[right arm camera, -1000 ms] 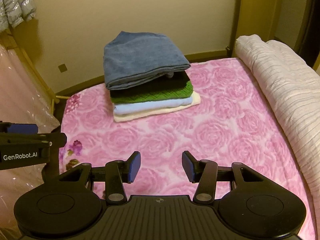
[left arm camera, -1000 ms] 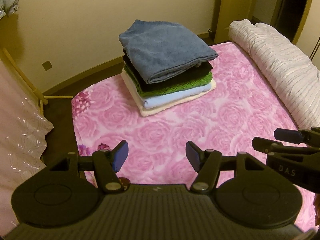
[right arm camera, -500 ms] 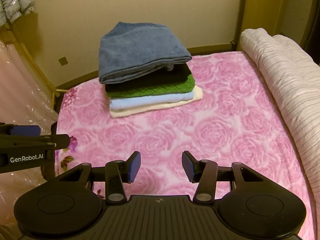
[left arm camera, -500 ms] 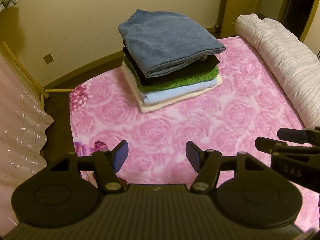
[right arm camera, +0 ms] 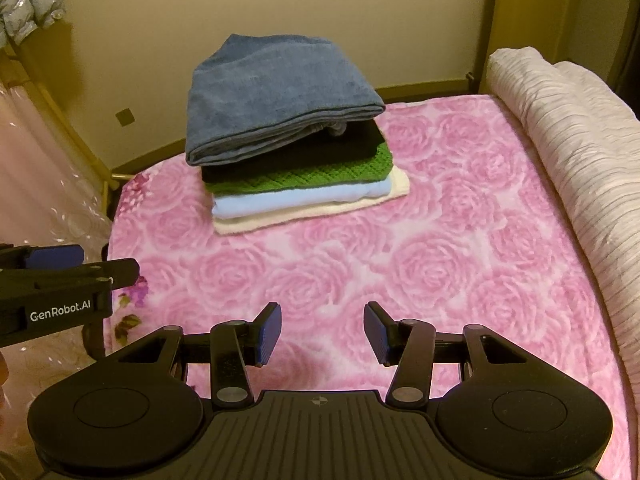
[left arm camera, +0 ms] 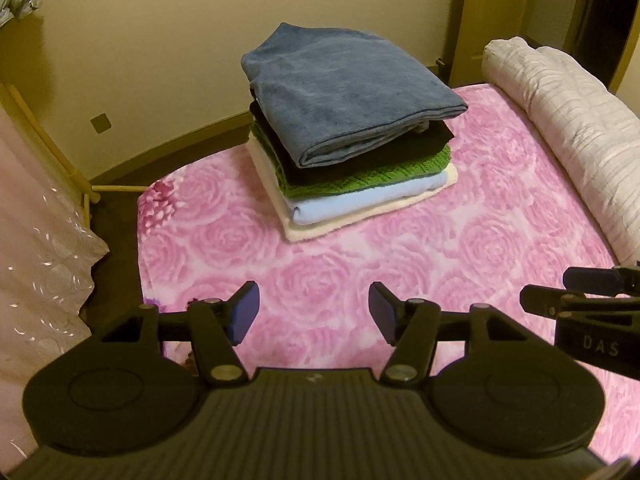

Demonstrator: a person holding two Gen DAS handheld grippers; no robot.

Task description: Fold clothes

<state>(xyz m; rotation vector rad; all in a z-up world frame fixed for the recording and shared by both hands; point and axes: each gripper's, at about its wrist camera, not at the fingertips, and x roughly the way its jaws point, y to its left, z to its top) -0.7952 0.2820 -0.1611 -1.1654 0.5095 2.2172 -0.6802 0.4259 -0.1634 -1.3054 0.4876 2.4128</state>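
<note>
Now my left claw (left arm camera: 314, 312) and right claw (right arm camera: 322, 334), both spread and empty, have drifted closer to the folded pile (left arm camera: 352, 132) on the pink bed (right arm camera: 440, 264); nothing left loose.

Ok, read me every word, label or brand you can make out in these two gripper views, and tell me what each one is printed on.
"DAS" – white letters on the side of the black right gripper, seen at the right edge of the left wrist view.
"GenRobot.AI" – white letters on the side of the black left gripper, seen at the left edge of the right wrist view.
Nothing readable on the stack of folded clothes or the pink rose-patterned blanket.
</note>
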